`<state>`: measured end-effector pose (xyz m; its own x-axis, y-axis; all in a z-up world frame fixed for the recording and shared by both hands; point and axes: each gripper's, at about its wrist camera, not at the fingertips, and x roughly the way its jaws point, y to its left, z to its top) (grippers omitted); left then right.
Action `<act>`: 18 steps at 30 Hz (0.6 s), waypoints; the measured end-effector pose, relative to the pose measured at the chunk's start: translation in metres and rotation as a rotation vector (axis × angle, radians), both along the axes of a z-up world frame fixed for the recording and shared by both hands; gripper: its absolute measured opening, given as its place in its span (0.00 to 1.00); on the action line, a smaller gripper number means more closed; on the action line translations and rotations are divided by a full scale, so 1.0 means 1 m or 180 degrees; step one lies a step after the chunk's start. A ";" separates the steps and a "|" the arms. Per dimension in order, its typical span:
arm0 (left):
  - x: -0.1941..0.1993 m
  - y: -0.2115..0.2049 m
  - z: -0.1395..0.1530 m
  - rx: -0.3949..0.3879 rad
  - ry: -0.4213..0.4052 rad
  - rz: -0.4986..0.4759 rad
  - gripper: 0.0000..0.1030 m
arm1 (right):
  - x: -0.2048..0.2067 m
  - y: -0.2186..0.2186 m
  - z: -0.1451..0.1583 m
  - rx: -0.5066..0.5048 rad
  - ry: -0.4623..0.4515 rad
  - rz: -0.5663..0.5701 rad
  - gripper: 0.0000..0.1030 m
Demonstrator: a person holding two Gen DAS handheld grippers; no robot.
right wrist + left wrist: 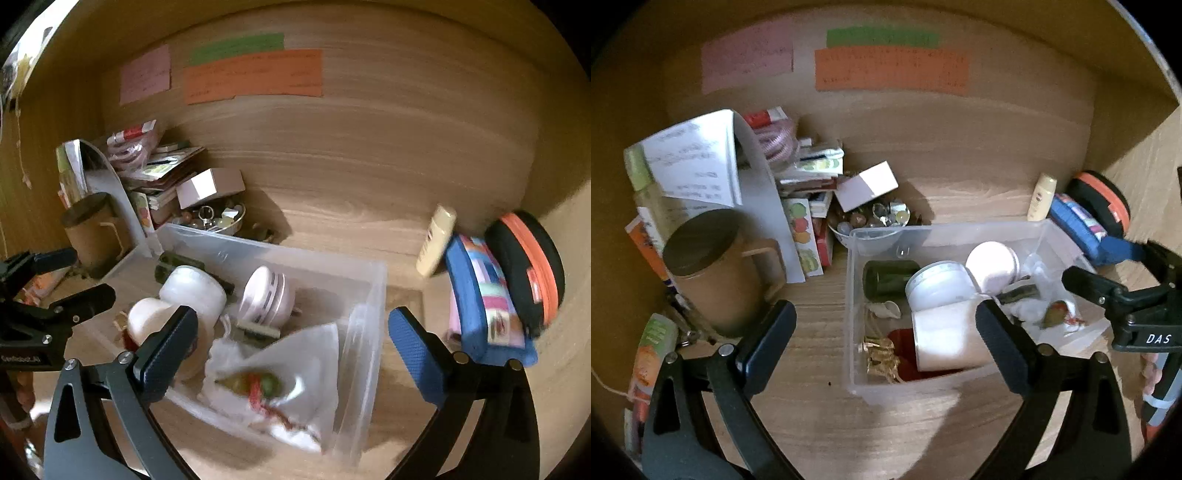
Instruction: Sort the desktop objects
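Both my jaws gape wide, holding nothing. The pouch (295,373) lies in the bin (364,369), soft and light, I judge; I'd pinch its bunched neck, not the beads.

**One bin, three wall notes, a heap beyond counting**

One clear plastic storage bin (960,230) is sitting on the wooden desk, holding two white round jars (940,286), one pale pink round compact (264,297), one dark green glass bottle (890,278) and one white cloth pouch (295,369). Three coloured paper notes (890,70) are hanging on the back panel: pink, green, orange. One brown lidded mug (713,273) is standing left. One cream tube (436,240), one blue pencil case (480,306) and one black-and-orange zip case (528,266) are lying right. The stacked booklets are perhaps a dozen; blur is preventing a firm count.
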<state>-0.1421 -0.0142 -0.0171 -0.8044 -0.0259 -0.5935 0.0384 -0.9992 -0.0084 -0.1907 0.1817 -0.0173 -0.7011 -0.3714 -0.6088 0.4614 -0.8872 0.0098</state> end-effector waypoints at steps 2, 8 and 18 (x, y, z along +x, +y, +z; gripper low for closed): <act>0.010 0.000 0.005 -0.0011 0.0058 0.0038 0.97 | 0.005 0.005 0.001 -0.0048 -0.0072 -0.0054 1.00; 0.040 0.008 0.016 -0.0004 0.0198 0.0046 0.98 | 0.030 0.025 0.004 -0.0221 -0.0089 -0.0291 1.00; 0.095 0.024 0.034 0.0092 0.0439 0.0014 1.00 | 0.089 0.032 0.010 -0.0109 0.0237 -0.0490 1.00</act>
